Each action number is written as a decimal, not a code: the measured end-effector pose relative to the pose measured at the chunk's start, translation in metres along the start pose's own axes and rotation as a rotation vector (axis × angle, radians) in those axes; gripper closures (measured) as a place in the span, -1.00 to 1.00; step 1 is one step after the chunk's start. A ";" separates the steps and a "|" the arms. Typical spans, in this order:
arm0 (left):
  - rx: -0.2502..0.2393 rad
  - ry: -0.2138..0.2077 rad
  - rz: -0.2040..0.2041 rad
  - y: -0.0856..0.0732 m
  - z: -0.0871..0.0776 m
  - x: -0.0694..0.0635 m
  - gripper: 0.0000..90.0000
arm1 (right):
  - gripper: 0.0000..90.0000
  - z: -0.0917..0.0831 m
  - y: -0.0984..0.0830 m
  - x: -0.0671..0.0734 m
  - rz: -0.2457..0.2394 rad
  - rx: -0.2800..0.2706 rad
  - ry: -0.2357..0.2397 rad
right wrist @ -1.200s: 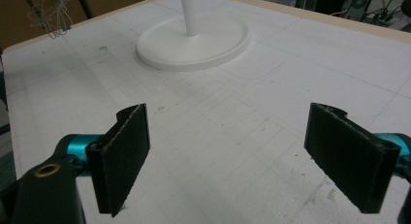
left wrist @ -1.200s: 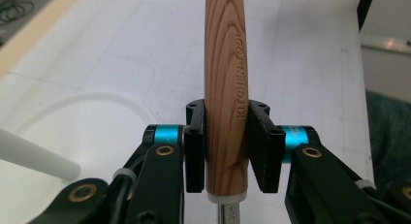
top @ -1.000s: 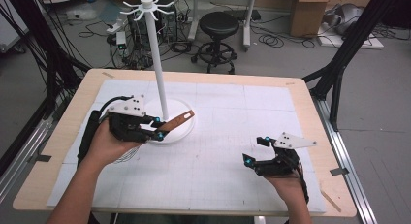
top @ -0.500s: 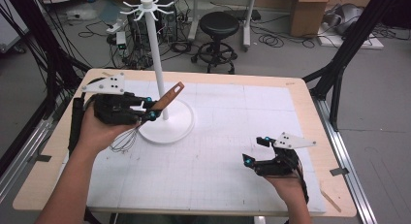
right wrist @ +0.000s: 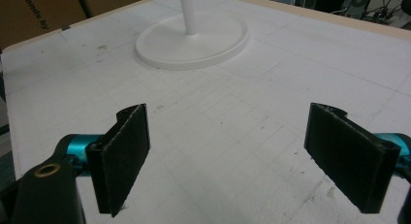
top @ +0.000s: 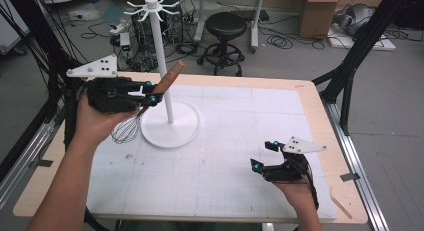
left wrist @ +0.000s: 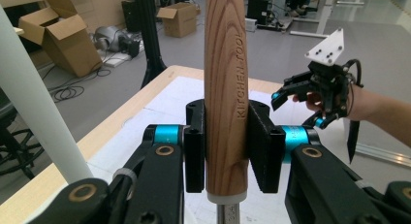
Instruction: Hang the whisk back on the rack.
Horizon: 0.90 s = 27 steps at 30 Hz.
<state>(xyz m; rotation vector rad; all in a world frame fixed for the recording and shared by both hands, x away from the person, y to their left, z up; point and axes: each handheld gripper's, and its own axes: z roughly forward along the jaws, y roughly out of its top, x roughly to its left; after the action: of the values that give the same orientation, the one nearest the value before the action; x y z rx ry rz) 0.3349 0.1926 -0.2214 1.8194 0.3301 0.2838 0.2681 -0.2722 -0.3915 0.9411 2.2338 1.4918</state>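
From the high view, the left gripper [top: 150, 96] is clamped on the wooden handle of a whisk [top: 145, 111], holding it off the table [top: 235, 81] just beside the pole of the white hook stand [top: 162, 66]. The handle tilts up toward the pole and the wire loops hang down over the edge of the stand's round base. The right gripper [top: 262, 156] sits low near the table's front right, jaws apart and empty.

In the left gripper view, both pads press flat on the whisk's handle [left wrist: 225, 88], low on the wood near its metal collar, with the handle upright between them. The stand's pole [left wrist: 34, 98] runs up the left side.

In the right gripper view, the right gripper [right wrist: 228, 156] has its jaws wide open with nothing between them, over bare white matting, and the stand's base [right wrist: 194, 44] lies ahead.

The work looks like hanging the whisk on the stand's top hooks. To do it well, the grip should stay firm, the handle end should rise clear above the hook ring before moving in, and the wires should be kept from snagging the pole.
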 end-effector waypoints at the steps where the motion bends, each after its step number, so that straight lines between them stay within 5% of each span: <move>1: -0.010 -0.002 -0.007 0.002 -0.001 0.000 0.57 | -0.65 0.000 0.000 0.000 0.001 0.000 0.001; 27: -0.116 0.083 -0.026 0.034 -0.054 0.030 0.57 | -0.65 0.001 -0.001 0.000 0.007 0.007 -0.001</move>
<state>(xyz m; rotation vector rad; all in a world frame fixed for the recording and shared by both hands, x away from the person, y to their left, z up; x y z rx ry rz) 0.3458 0.2435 -0.1740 1.6908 0.3879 0.3541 0.2682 -0.2720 -0.3926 0.9531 2.2390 1.4866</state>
